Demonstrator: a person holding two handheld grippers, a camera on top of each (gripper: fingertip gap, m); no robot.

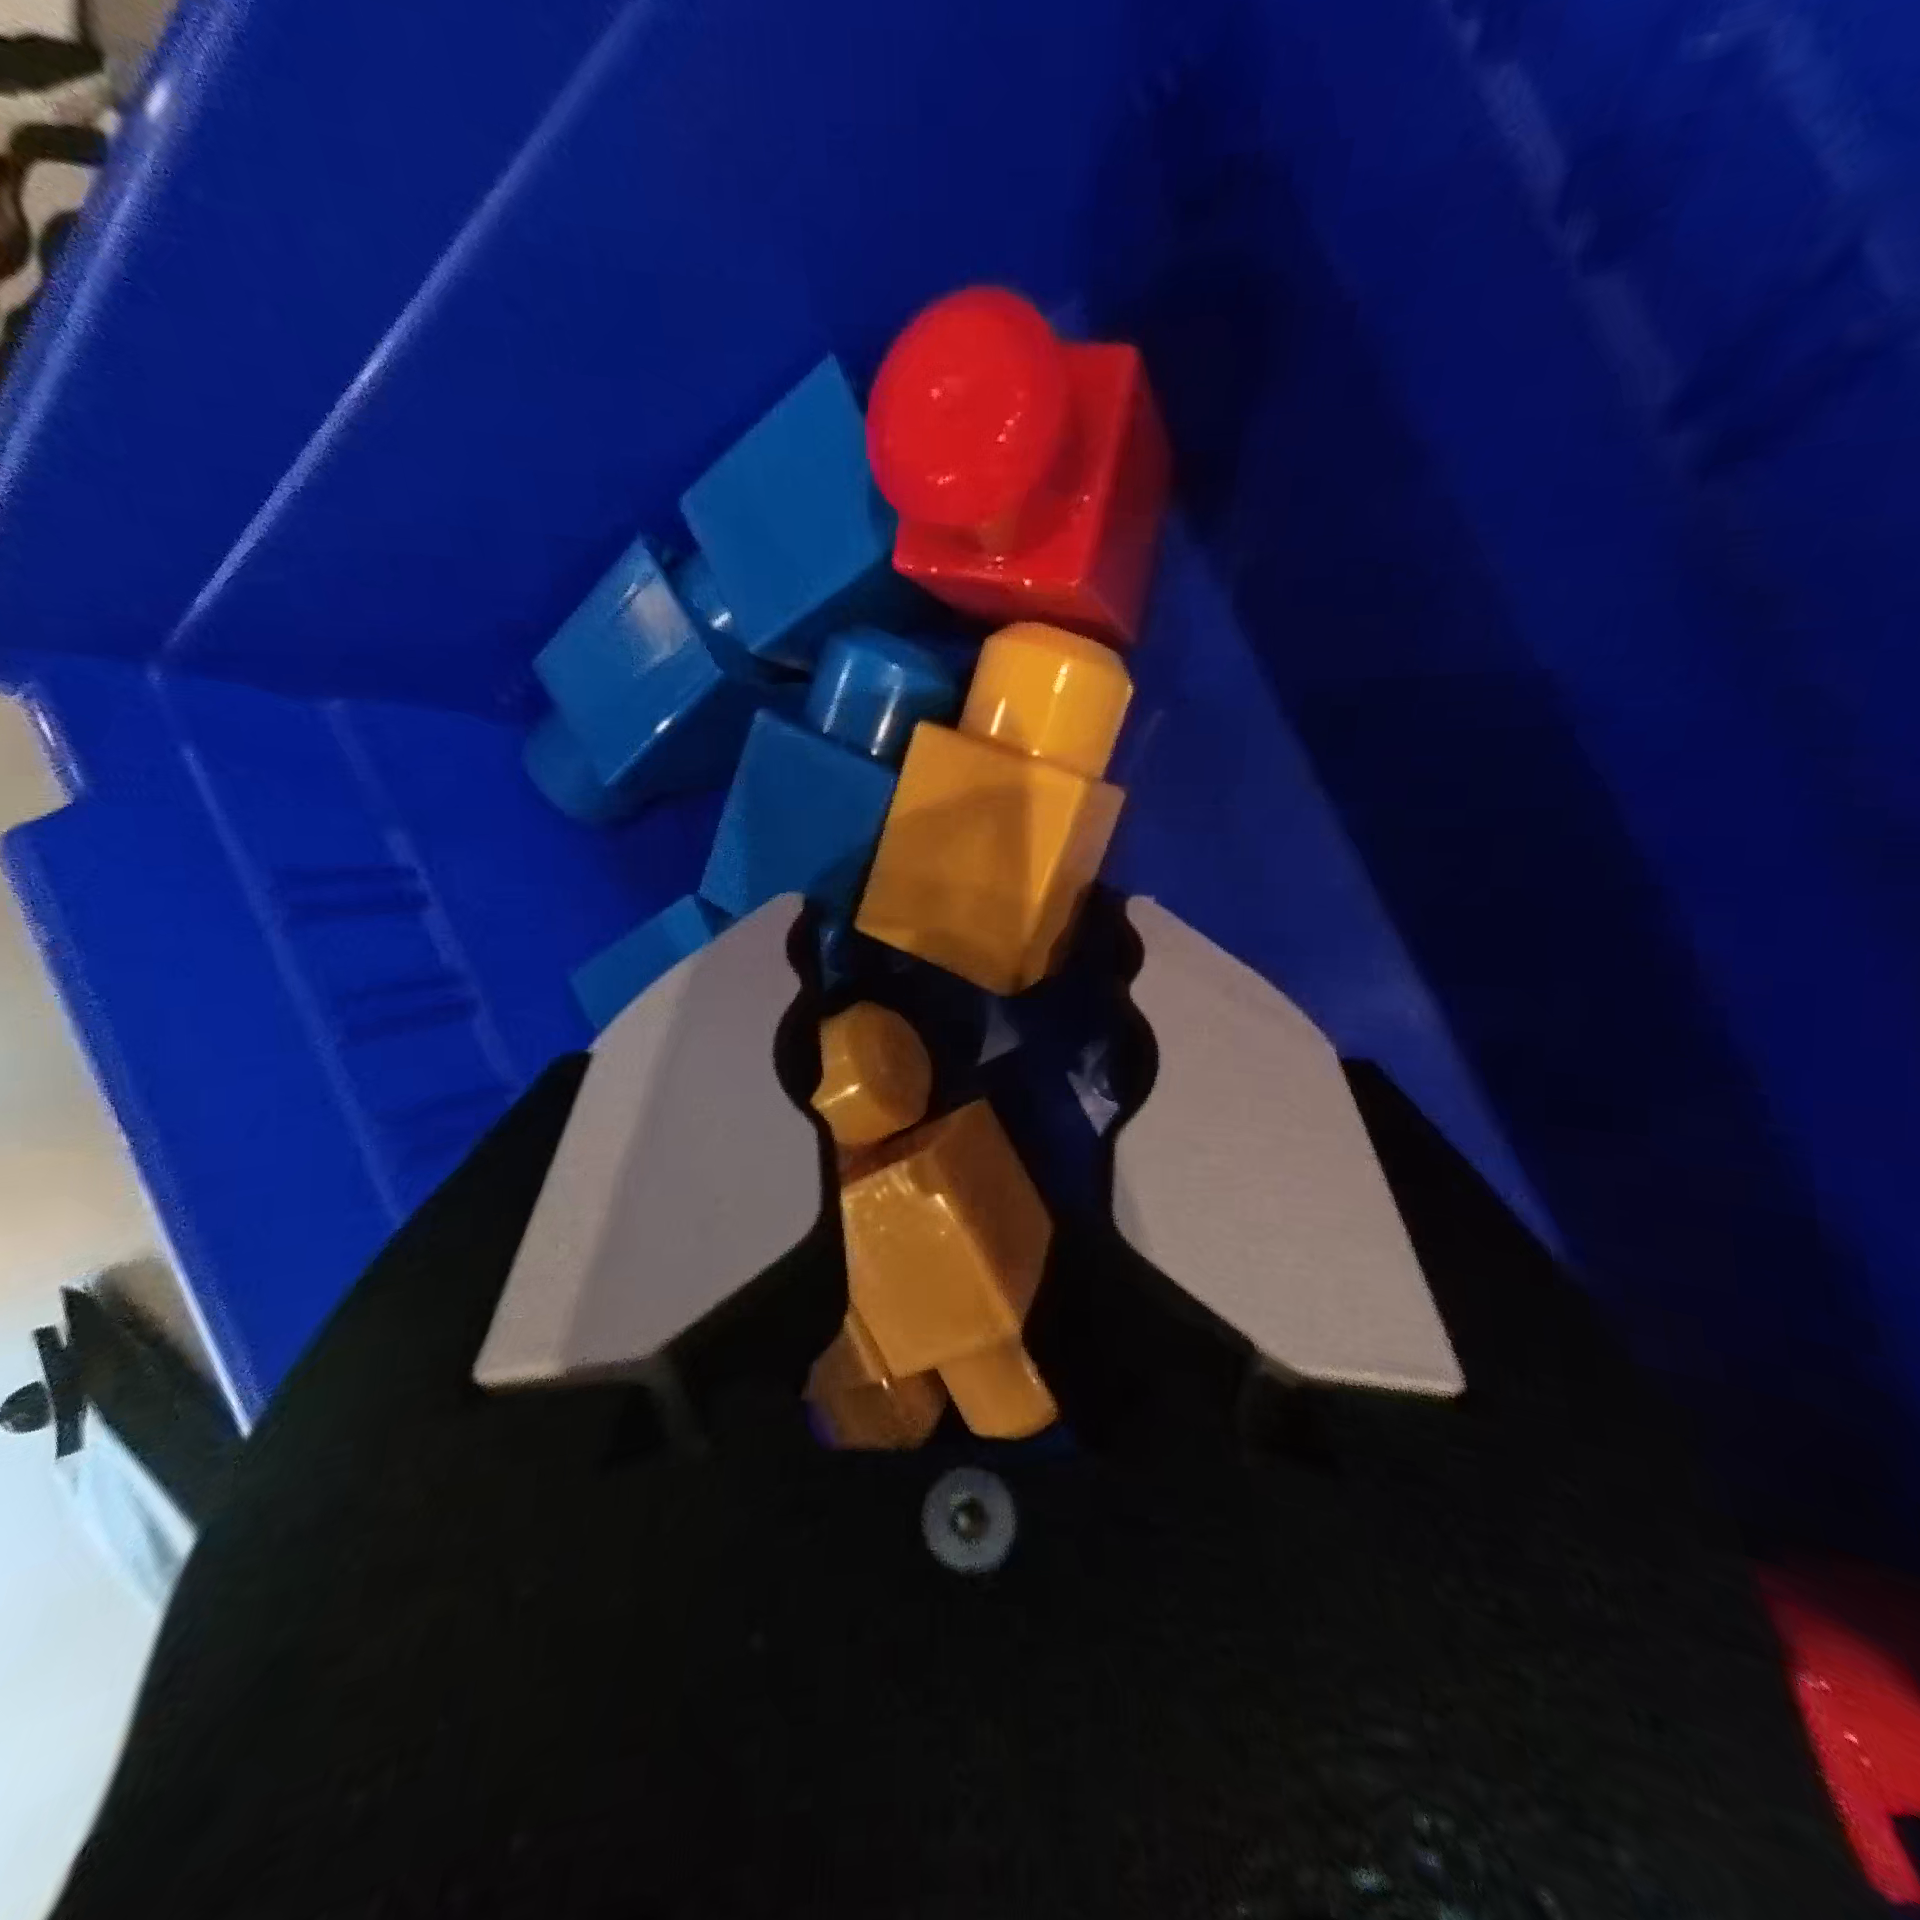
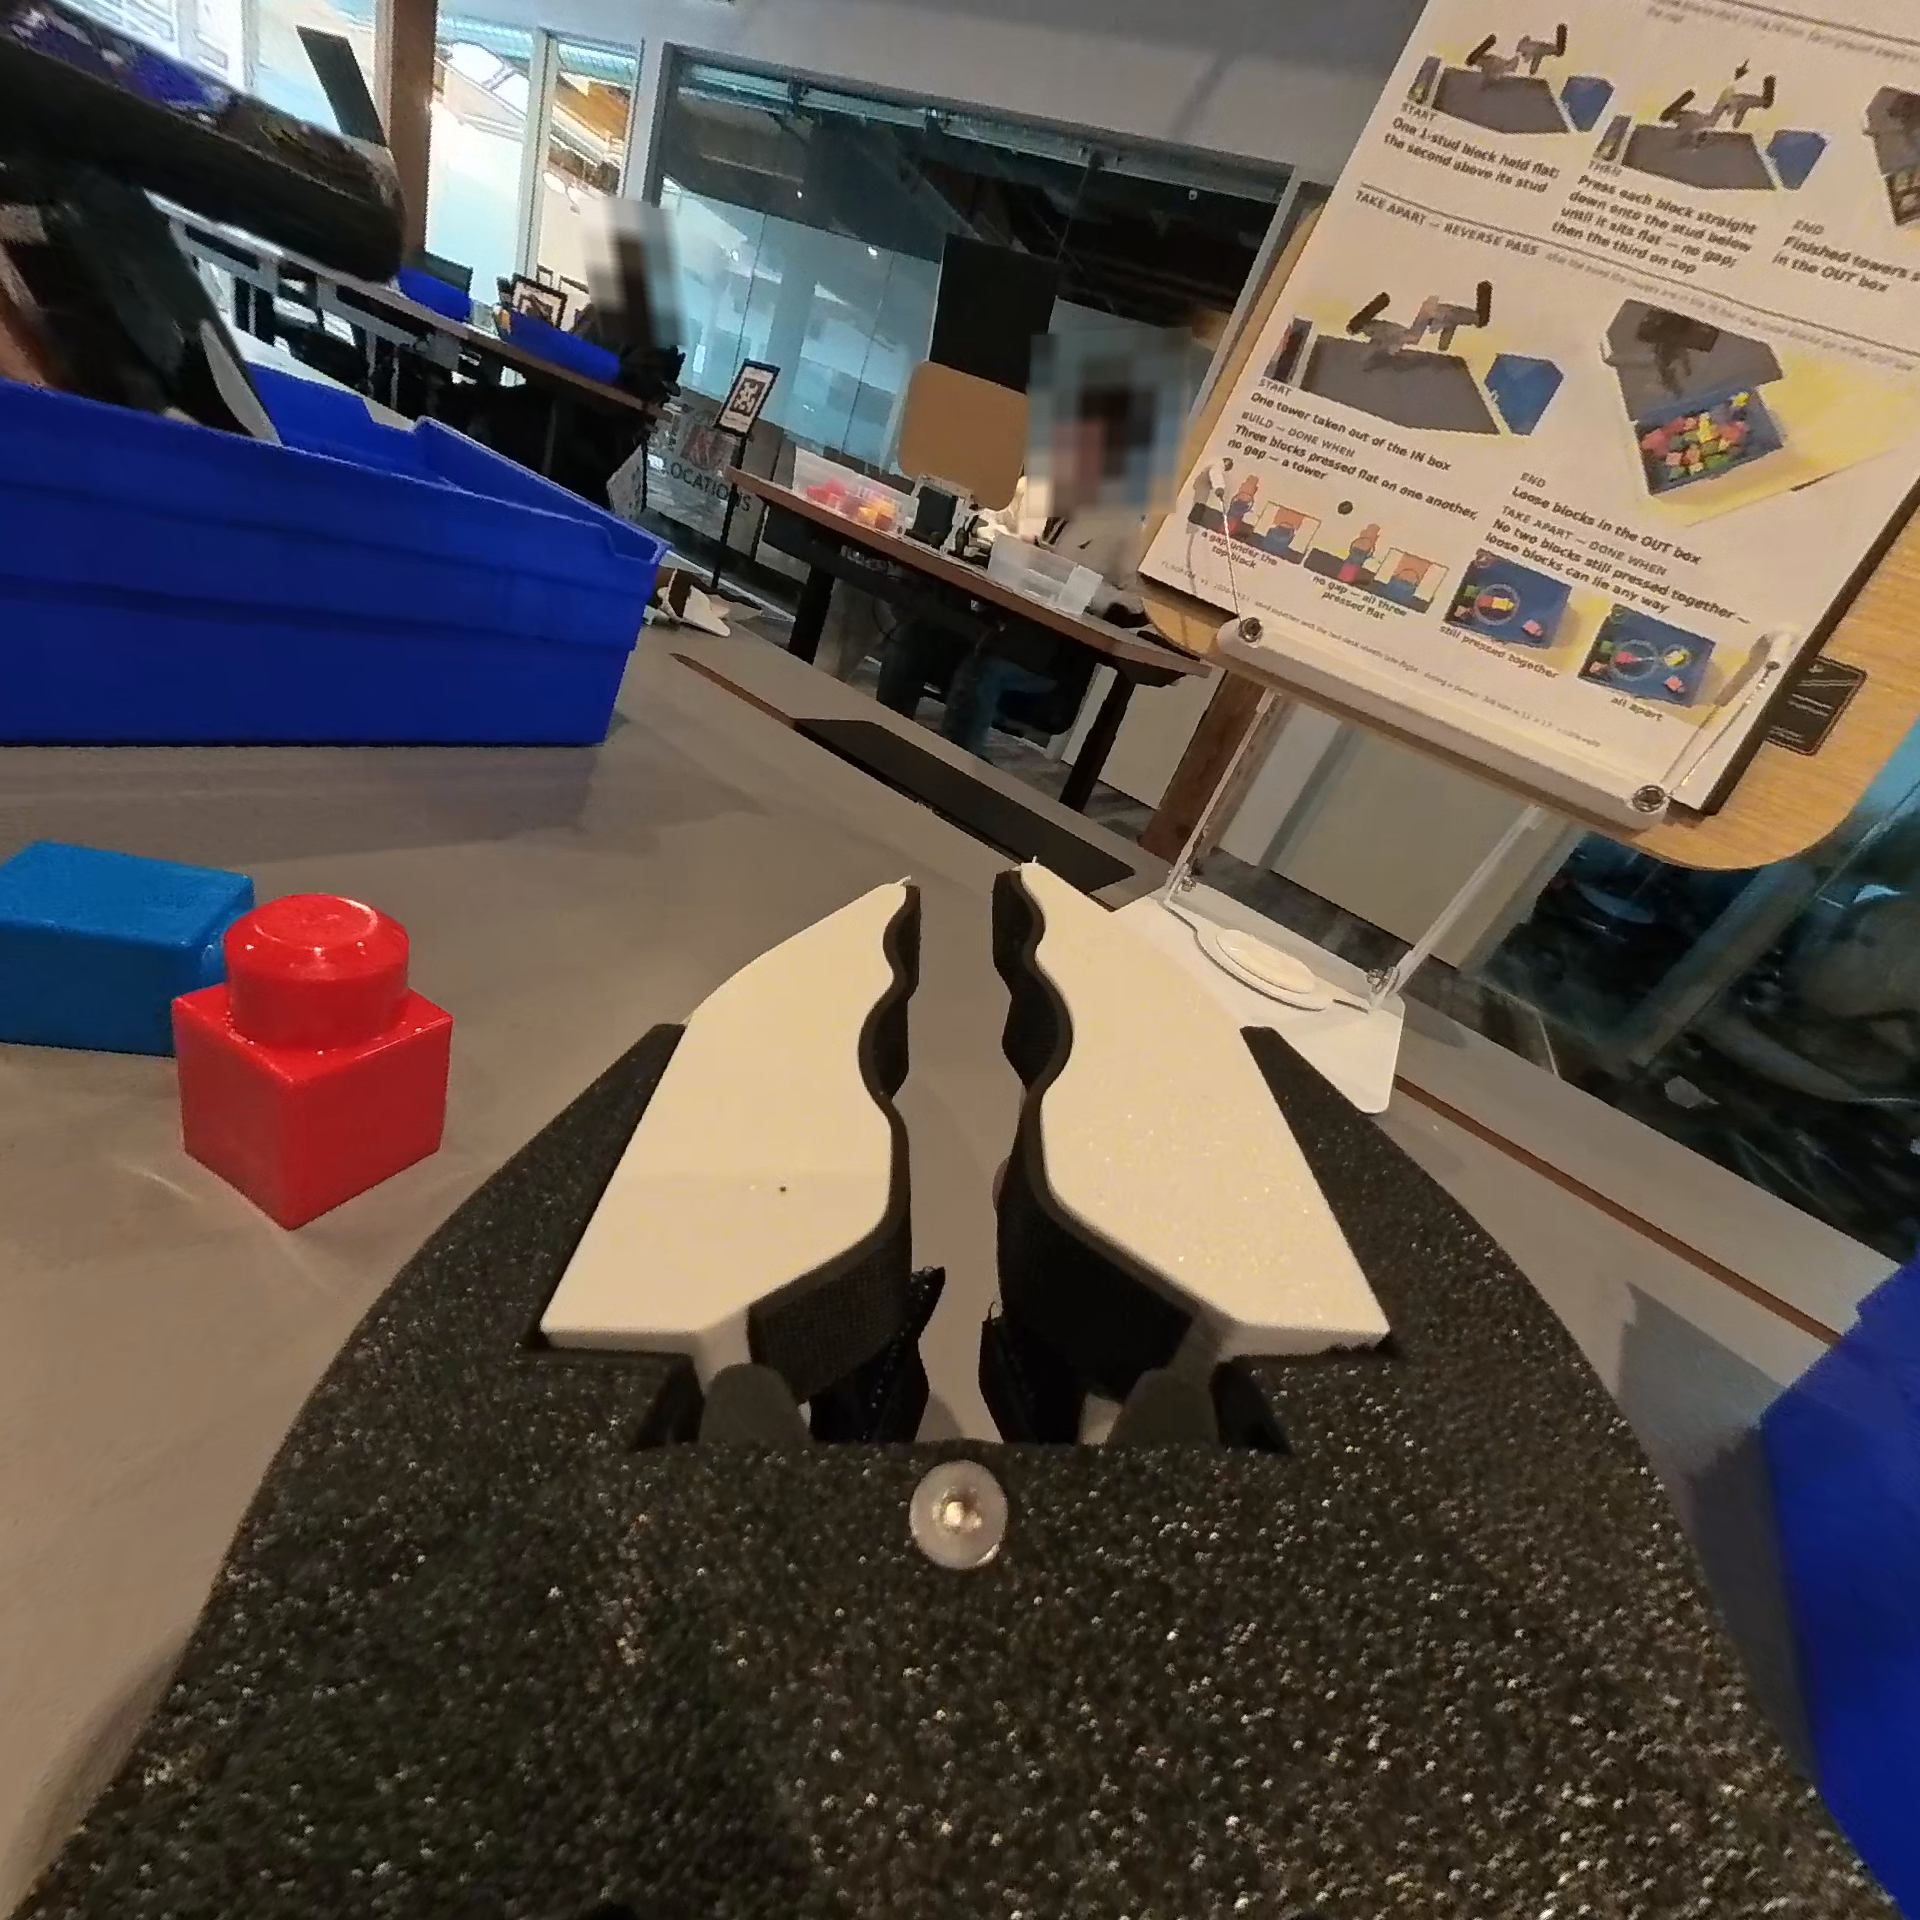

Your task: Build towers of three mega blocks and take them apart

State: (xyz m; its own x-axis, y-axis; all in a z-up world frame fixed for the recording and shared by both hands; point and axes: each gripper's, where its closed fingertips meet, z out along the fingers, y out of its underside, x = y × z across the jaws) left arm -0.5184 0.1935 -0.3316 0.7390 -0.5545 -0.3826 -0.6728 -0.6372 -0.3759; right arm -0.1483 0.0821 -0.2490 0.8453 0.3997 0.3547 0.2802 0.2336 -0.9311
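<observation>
The left gripper (image 1: 961, 935) reaches into a deep blue plastic bin (image 1: 1455, 520), pointing into its corner where loose one-stud blocks lie heaped. Its white fingers (image 1: 665, 1143) stand moderately apart, and a yellow plastic block (image 1: 940, 1236) shows in the gap between them, though I cannot tell whether they press on it or it simply lies below. Just past the fingertips lies a second yellow one-stud block (image 1: 987, 842), tilted, its stud touching a shiny red one-stud block (image 1: 1029, 488) at the top of the heap. To their left several blue plastic blocks (image 1: 779, 520) lie jumbled against the bin wall.

The right gripper (image 2: 956, 904) hovers low over the grey counter (image 2: 582, 831), its white fingers (image 2: 758, 1143) drawn narrow with only a slim gap and nothing between them. To its left a red single-stud block (image 2: 312, 1081) stands upright on the counter, stud up, and just behind it lies a flat blue plastic piece (image 2: 104, 935); whether they touch I cannot tell. Farther left sits a long blue bin (image 2: 312, 582). Ahead on the right, an illustrated instruction sheet (image 2: 1558, 364) leans on a clear stand (image 2: 1299, 987).
</observation>
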